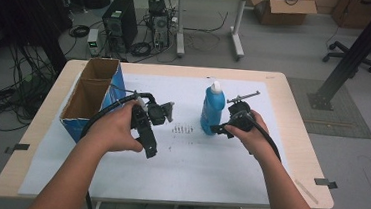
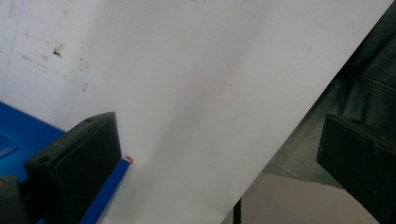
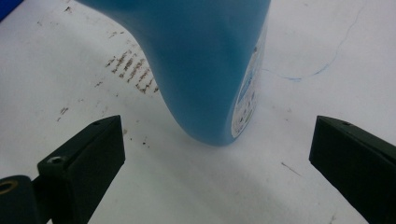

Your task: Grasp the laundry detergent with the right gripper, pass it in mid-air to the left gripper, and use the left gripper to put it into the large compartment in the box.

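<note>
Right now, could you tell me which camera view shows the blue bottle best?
The high view: the whole blue bottle stands upright with its white cap. The right gripper view shows its lower body close between open jaws; the left gripper view faces white paper.

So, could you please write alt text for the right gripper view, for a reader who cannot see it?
A blue bottle stands on white paper, just ahead of the right gripper, whose two black jaws are spread wide and do not touch it. The paper has small dark smudges and a thin blue pen line.
</note>
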The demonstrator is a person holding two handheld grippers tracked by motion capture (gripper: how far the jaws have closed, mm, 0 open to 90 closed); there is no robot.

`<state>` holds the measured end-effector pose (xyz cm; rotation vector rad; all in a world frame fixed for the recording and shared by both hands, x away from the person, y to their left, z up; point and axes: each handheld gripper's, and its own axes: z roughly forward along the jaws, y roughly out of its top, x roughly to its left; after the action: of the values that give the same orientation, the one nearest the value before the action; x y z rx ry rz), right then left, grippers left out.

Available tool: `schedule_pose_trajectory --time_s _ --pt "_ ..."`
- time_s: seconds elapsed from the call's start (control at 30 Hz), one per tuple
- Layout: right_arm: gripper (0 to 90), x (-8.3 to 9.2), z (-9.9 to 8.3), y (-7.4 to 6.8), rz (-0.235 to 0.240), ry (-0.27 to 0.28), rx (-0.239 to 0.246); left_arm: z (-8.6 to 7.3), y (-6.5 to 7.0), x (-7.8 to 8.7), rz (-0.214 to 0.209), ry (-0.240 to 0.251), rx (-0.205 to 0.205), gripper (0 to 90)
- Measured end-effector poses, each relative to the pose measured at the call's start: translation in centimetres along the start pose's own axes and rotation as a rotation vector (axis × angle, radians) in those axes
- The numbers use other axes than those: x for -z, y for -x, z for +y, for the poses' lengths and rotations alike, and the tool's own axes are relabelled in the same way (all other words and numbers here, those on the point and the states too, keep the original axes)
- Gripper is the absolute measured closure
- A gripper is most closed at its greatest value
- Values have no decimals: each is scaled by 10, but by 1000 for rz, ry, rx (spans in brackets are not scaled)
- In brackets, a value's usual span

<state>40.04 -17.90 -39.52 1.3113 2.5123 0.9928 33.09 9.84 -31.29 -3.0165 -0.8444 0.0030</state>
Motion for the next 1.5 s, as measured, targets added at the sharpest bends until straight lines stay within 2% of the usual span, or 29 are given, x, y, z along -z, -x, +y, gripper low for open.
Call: schedule_pose_trajectory --time_s 0.1,0.37,0.6,0.87,1.0,1.23,1.5 --pt "33 -2 -2 -1 15 29 -8 0 1 1 -1 -1 -5 2" --pt "33 -11 -6 -9 -18 78 13 1 5 2 1 4 -9 2" --pt "33 -17 -8 -9 -26 119 -24 -2 6 4 3 -3 -23 2" --pt "33 -22 -7 -12 -47 175 -31 -5 6 10 15 3 -18 2" --pt "31 -26 -8 -14 -43 197 -34 -3 9 10 15 -1 -27 2" --pt "29 -31 -9 -16 -68 243 -43 -1 13 11 18 -3 -43 2" --pt "25 -34 -12 -17 -90 282 -47 -1 14 10 16 -9 -42 2"
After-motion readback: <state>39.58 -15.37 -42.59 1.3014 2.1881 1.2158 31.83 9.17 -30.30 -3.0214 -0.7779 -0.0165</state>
